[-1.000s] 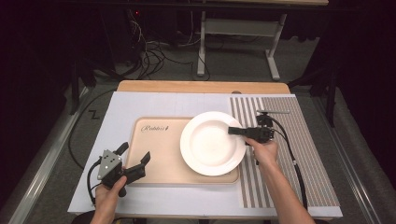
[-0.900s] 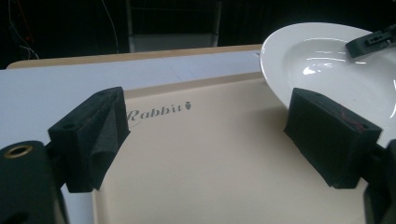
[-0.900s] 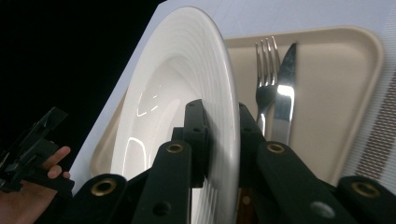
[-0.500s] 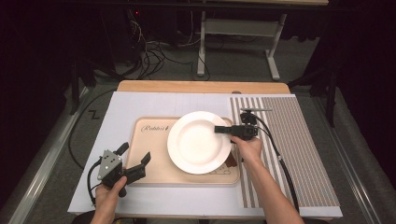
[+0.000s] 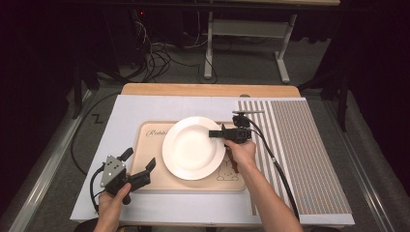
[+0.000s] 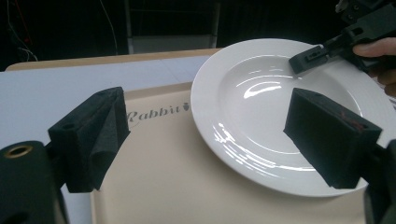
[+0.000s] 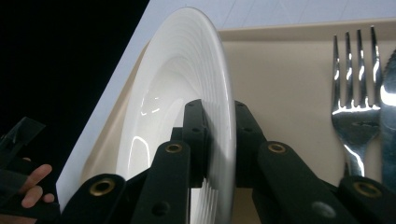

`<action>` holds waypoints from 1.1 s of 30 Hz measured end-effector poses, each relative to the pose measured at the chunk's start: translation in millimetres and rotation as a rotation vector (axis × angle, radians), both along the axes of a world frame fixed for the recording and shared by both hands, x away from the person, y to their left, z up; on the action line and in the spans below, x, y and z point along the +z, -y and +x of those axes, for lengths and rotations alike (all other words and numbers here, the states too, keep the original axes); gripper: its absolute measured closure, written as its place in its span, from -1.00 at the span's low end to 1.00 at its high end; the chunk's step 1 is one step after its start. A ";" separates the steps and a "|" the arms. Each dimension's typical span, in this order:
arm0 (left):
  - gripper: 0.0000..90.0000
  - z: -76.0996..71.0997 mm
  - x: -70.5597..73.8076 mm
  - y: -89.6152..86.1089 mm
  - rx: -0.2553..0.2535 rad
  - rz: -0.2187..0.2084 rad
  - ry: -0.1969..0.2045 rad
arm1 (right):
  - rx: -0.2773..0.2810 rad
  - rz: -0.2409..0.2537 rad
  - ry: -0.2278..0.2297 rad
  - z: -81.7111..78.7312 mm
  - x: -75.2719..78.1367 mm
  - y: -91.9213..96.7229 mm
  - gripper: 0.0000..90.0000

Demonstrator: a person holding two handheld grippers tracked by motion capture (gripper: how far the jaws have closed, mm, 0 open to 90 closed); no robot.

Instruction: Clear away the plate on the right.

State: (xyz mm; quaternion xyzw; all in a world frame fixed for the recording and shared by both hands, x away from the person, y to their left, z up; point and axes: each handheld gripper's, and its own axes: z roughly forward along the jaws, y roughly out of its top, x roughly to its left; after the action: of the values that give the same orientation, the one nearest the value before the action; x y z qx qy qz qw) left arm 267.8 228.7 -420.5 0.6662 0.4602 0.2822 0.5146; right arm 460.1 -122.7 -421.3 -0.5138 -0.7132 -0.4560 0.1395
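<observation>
A white plate [image 5: 193,147] is over the middle of a beige tray [image 5: 150,169] printed with "Rabbit". My right gripper [image 5: 215,134] is shut on the plate's right rim, one jaw above and one below. In the right gripper view the rim [image 7: 219,79] runs between the black fingers [image 7: 196,126]. My left gripper [image 5: 139,159] is held open at the tray's front left corner with nothing between its jaws. The left gripper view looks between its open jaws [image 6: 205,140] at the plate [image 6: 261,116] and the right gripper [image 6: 308,58] on its far rim.
The tray lies on a white board [image 5: 130,108] over a wooden table [image 5: 208,90]. A striped mat [image 5: 300,154] covers the right side. A fork [image 7: 355,93] and a knife edge [image 7: 387,98] show against the tray [image 7: 280,70]. Cables trail from both grippers.
My right gripper has carried the plate leftward, from the tray's right end to its middle. The left gripper has stayed where it was, open.
</observation>
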 end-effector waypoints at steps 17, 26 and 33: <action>-0.68 1.4 -0.1 0.2 -0.024 -0.003 0.016 | 0.002 -0.009 -0.066 4.5 -14.9 -19.5 0.82; -0.68 -0.5 0.1 -0.4 0.001 0.004 0.001 | 0.013 -0.120 -0.038 3.9 -17.9 -17.8 0.68; -0.68 -1.0 0.3 -0.9 0.004 0.003 0.001 | 0.021 -0.151 -0.041 5.7 -20.2 -14.1 0.61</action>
State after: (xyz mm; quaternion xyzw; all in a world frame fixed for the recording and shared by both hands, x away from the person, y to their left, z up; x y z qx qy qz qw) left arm 266.9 229.7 -420.2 0.6658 0.4608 0.2846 0.5132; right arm 465.9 -108.7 -441.5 -0.5246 -0.7478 -0.3889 0.1200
